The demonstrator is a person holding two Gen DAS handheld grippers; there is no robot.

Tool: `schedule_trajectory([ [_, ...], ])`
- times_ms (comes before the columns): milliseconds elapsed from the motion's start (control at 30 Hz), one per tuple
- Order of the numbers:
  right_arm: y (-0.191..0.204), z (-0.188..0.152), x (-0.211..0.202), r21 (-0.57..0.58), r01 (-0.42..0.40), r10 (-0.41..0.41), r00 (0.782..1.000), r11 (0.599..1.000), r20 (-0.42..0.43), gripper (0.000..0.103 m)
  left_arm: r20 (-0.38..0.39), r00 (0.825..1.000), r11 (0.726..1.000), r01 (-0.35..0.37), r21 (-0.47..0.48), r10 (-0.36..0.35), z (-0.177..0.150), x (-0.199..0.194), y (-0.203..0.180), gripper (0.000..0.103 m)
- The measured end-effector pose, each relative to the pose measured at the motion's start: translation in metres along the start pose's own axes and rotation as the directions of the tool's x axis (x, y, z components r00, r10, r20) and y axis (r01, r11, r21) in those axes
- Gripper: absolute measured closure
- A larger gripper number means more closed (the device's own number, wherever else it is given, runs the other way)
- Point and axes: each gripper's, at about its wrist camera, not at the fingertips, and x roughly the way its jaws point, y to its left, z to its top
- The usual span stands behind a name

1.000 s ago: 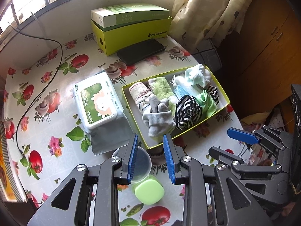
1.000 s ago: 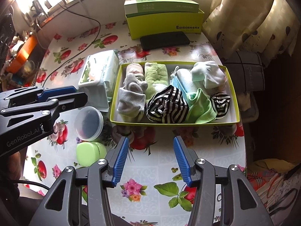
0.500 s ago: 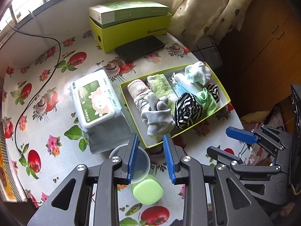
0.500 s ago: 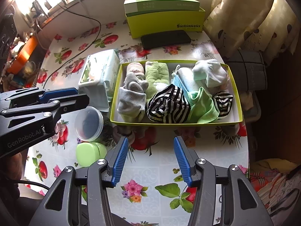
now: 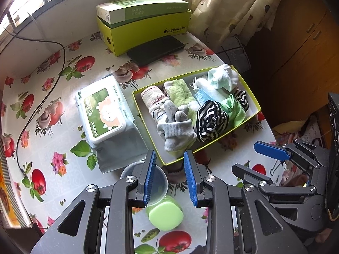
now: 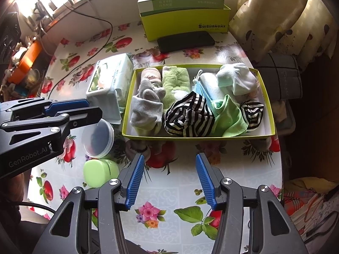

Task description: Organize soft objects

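A shallow yellow-green box [image 5: 211, 143] [image 6: 199, 137] on the flowered table holds soft items. Among them are a grey sock [image 5: 175, 131] [image 6: 146, 112], a green towel [image 5: 180, 93] and a black-and-white striped cloth [image 5: 211, 118] [image 6: 188, 116]. There are also a light green cloth [image 6: 228, 116], a blue mask [image 6: 201, 89] and a white sock [image 5: 222, 76] [image 6: 237, 80]. My left gripper [image 5: 169, 154] [image 6: 94, 108] hovers open near the box's front left corner, holding nothing. My right gripper [image 6: 169, 157] [image 5: 245, 156] hangs open and empty in front of the box.
A wipes pack [image 5: 103, 112] [image 6: 108, 82] lies left of the box. A clear plastic tub [image 6: 97, 137] and a green round case [image 5: 166, 216] [image 6: 97, 172] sit below my left gripper. A black phone [image 5: 155, 49], stacked green boxes [image 5: 148, 29] and a cable [image 5: 42, 97] are farther back.
The left wrist view has drifted very slightly. The right gripper has stayed still. Nothing was taken or let go.
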Motion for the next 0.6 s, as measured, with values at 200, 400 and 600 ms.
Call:
schedule_trajectory([
  [200,-0.0001,0.0003,0.0006,0.0,-0.001,0.001,1.0,1.0,-0.001,0.052,-0.007,1.0,1.0,0.004,-0.001,-0.004,-0.0003,0.0011,0.0012,0.074],
  [400,-0.0009,0.0004,0.0009,0.003,-0.003,0.003,1.0,1.0,-0.001,0.052,-0.012,1.0,1.0,-0.001,-0.006,0.001,-0.0001,0.0034,0.002,0.074],
  [600,-0.0014,0.0006,0.0026,0.003,-0.004,0.004,1.0,1.0,-0.003,0.052,-0.024,1.0,1.0,0.006,-0.009,-0.006,0.0003,0.0062,0.0013,0.074],
])
